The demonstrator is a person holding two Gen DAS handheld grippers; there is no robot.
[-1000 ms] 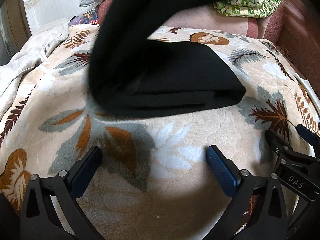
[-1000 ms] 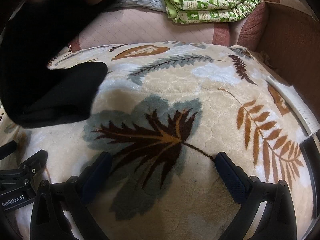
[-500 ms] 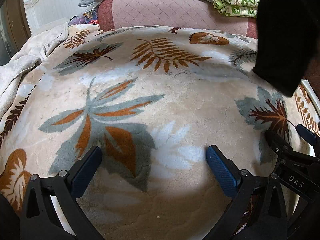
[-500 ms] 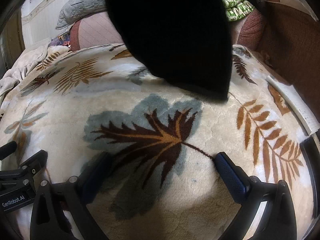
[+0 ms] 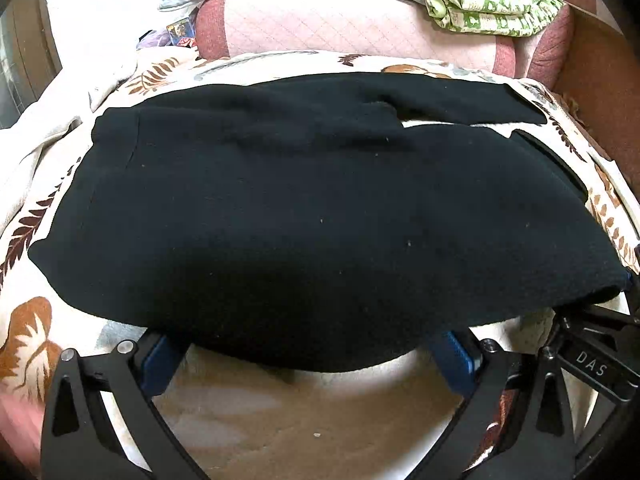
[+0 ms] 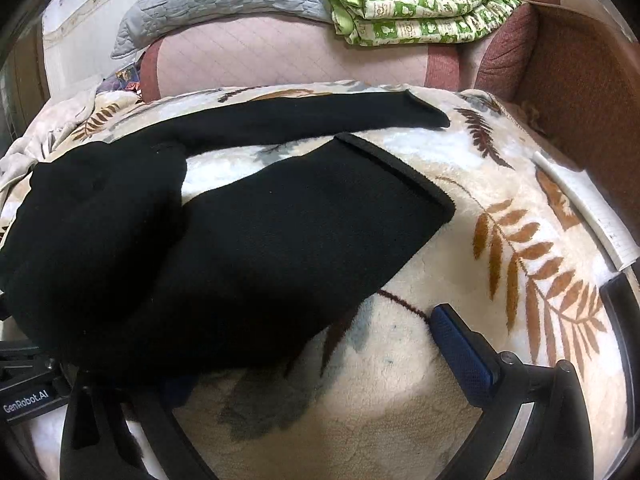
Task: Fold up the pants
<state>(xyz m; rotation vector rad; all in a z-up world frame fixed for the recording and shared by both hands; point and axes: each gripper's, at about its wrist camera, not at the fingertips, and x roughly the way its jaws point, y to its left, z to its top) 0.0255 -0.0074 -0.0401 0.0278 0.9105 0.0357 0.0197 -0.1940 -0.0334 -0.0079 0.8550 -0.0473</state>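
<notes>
Black pants lie spread on the leaf-patterned blanket, long axis running left to right across the bed. The wide waist end sits to the left; two legs run off to the right. Seen from the right wrist, the legs fork apart: the near leg is broad and flat with its hemmed cuff toward the right, the far leg is thinner and angles toward the sofa back, a wedge of bare blanket between them. Left gripper sits at the near edge of the cloth, jaws spread wide; the near hem drapes over both blue fingertips, so cloth rests on them, but nothing is pinched. Right gripper is also spread and empty; its left pad is hidden under the cloth edge, its right pad is clear on bare blanket, near the near leg's lower edge and well short of the cuff. Judgement: no fold made yet; legs need bringing together first. The far leg lies far and right of both grippers, its cuff nearer the right one, which looks the better placed to reach it. A folded green quilt rests on the sofa back, well apart.
</notes>
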